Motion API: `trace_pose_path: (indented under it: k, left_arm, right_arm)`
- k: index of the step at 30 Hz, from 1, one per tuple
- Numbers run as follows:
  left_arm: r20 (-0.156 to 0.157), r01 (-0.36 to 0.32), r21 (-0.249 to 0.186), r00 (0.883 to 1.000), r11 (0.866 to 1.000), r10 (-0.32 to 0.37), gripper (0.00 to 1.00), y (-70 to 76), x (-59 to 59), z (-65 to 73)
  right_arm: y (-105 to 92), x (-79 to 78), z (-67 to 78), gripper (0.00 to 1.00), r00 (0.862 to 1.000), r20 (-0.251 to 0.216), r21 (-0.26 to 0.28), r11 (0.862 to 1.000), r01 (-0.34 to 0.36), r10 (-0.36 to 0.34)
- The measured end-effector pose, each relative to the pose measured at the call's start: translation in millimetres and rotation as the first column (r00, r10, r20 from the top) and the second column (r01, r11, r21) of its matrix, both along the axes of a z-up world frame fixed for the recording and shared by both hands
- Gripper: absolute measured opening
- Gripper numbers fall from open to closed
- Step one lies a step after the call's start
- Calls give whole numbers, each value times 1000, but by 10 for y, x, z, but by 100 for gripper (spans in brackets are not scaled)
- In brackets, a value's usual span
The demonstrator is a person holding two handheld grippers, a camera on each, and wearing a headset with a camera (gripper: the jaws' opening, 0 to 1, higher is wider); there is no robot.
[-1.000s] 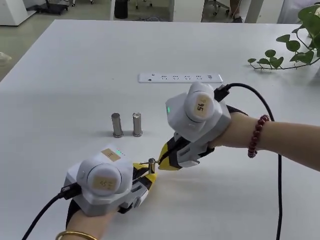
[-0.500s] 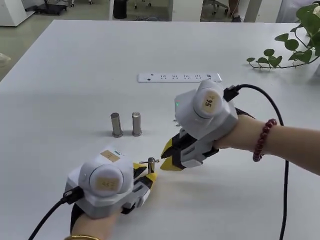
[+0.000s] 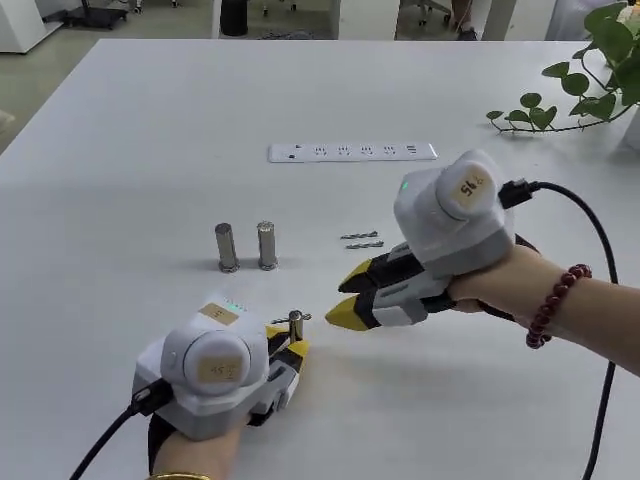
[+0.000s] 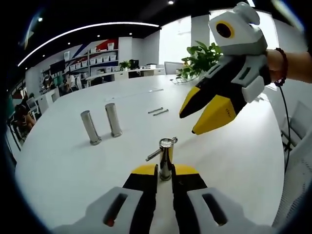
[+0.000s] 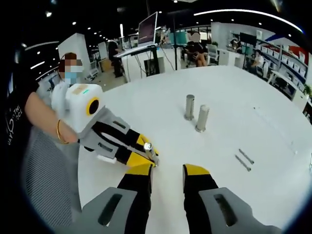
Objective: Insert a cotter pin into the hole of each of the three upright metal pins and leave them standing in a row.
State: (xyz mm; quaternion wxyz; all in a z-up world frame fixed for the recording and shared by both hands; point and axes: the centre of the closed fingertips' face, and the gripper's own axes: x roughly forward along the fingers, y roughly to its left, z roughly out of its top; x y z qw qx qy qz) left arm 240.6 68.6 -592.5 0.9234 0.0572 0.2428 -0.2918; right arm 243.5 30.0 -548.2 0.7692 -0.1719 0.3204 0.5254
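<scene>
My left gripper (image 3: pixel 291 344) (image 4: pixel 165 171) is shut on a short metal pin (image 3: pixel 295 324) (image 4: pixel 165 155), held upright just above the table. A cotter pin (image 3: pixel 288 319) (image 4: pixel 157 153) sticks through the hole near its top. The right gripper (image 3: pixel 346 297) (image 5: pixel 168 171) hangs open and empty a little to the right of that pin, and appears in the left gripper view as the right gripper (image 4: pixel 204 108). Two bare metal pins (image 3: pixel 227 247) (image 3: pixel 266 245) stand side by side further back. Two loose cotter pins (image 3: pixel 362 240) (image 5: pixel 243 159) lie on the table behind the right gripper.
A white power strip (image 3: pixel 352 152) lies across the far middle of the white table (image 3: pixel 120 180). A leafy plant (image 3: pixel 590 70) trails over the far right corner. The right gripper's black cable (image 3: pixel 600 300) hangs on the right. People sit at desks in the background.
The right gripper has let go of the cotter pin, opened, and drawn back to the right. The cotter pin stays in the held metal pin. The left gripper has hardly moved.
</scene>
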Motion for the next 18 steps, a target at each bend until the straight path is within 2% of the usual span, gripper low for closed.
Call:
trace_pose_path:
  k: [8,18]
  left_arm:
    - [11,22,18,1000,1000,-22,6,-4,11,-4]
    - [23,59,41,998,997,-60,6,10,20,0]
  right_arm:
    - [-87,-22,-17,19,999,-10,7,999,45,-45]
    - [-96,-2,14,18,997,-12,27,996,82,-82]
